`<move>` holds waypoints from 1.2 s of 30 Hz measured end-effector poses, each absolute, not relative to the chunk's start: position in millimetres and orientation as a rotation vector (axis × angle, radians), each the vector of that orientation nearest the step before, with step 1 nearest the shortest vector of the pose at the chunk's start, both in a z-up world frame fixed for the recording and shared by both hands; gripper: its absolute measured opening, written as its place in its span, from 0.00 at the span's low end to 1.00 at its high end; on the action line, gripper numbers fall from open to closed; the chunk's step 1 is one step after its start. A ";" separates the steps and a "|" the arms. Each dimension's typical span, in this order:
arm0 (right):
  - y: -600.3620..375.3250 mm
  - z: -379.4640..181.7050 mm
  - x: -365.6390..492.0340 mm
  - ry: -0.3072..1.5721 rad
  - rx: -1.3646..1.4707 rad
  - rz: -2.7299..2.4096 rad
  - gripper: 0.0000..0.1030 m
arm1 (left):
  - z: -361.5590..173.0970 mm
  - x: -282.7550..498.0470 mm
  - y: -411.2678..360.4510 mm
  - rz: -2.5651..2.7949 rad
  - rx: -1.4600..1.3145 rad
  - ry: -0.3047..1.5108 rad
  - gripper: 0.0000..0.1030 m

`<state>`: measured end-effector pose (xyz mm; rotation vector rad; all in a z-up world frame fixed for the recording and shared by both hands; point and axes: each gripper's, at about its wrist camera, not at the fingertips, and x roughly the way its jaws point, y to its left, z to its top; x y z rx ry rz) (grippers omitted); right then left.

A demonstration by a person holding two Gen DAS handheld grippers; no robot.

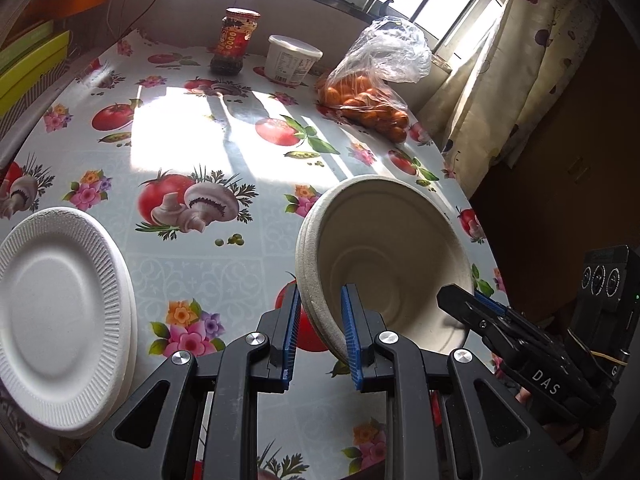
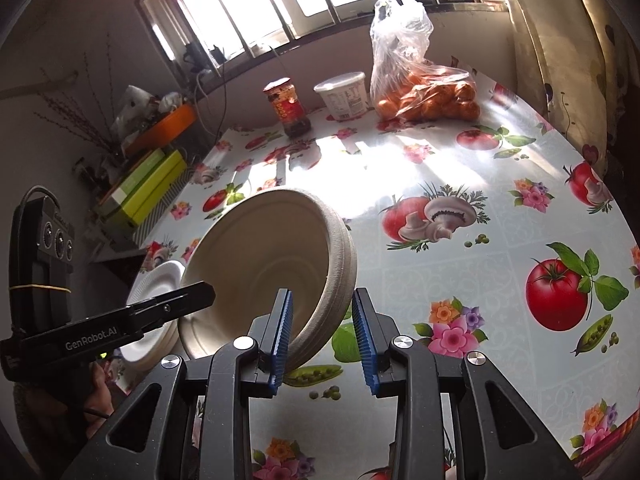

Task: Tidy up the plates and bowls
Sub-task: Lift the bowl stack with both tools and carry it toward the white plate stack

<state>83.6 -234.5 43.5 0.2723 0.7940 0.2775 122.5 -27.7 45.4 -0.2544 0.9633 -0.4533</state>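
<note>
Bowls [image 1: 384,256], nested, hang tilted above the table [image 1: 240,264], rims clamped by left gripper [image 1: 320,332] and right gripper [image 2: 324,332]. Judged mid-carry. Next: level them, set down beside the plates [image 1: 60,312] at the table's left edge.

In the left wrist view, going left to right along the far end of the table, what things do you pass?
Red-labelled jar → white tub → clear plastic bag of oranges.
</note>
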 end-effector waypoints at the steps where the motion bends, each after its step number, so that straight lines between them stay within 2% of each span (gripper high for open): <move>1: -231.7 44.1 83.9 0.793 0.268 0.284 0.29 | 46.2 121.5 -24.9 -0.447 -0.256 0.960 0.21; 36: -119.6 48.0 97.4 0.836 0.149 0.541 0.29 | 55.8 83.2 84.1 -0.195 -0.346 0.884 0.21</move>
